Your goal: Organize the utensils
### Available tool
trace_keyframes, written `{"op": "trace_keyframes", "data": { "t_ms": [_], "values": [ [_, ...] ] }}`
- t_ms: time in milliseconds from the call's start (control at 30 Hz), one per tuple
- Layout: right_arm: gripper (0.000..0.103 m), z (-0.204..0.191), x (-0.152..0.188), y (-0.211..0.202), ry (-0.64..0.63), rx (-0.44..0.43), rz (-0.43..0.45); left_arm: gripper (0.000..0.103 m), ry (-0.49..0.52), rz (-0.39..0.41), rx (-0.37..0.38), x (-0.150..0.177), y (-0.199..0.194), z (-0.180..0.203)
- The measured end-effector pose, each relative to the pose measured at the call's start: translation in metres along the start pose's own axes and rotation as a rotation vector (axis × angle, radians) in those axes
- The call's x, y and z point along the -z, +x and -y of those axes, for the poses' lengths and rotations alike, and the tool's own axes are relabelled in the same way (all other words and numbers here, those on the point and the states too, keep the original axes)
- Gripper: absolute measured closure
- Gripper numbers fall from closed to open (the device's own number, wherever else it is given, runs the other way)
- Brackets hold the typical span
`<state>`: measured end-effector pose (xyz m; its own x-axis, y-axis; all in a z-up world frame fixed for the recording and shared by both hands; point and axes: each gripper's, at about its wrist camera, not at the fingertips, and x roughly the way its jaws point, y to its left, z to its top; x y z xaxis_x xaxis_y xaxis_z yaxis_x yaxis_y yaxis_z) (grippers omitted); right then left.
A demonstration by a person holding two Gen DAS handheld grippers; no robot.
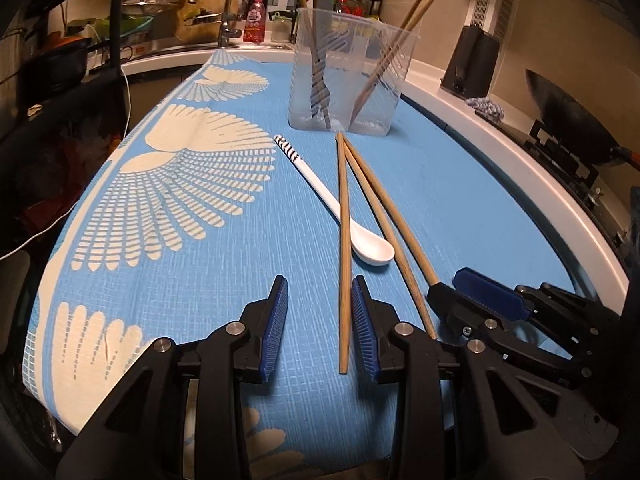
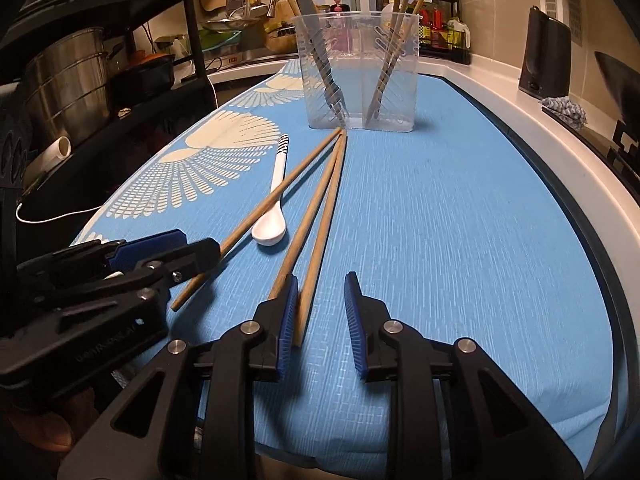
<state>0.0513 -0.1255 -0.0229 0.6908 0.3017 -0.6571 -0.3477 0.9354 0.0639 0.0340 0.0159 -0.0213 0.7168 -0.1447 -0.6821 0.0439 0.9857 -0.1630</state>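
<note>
The left gripper (image 1: pixel 320 320) and right gripper (image 2: pixel 322 320) are both standing open around chopsticks (image 1: pixel 344 240); centre each stick before closing.

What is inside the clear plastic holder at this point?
The clear holder has chopsticks leaning in its right compartment and a dark utensil with more sticks in its left. Slotted walls blur the lower ends; exact counts are unclear.
</note>
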Motion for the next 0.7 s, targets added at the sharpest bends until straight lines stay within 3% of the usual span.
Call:
{"op": "trace_keyframes", "data": {
  "t_ms": [333, 533, 700],
  "values": [
    [0.096, 0.010, -0.001, 0.000, 0.024, 0.015, -0.005, 0.071, 0.046, 0.002, -0.040, 0.001, 0.003, 0.009],
    [0.097, 0.019, -0.003, -0.003, 0.066, 0.007, -0.012, 0.093, 0.052, -0.002, -0.051, 0.000, 0.004, 0.009],
    [0.097, 0.027, -0.004, -0.008, 0.091, 0.023, -0.003, 0.097, 0.056, 0.012, -0.055, -0.001, 0.000, 0.008]
  ]
}}
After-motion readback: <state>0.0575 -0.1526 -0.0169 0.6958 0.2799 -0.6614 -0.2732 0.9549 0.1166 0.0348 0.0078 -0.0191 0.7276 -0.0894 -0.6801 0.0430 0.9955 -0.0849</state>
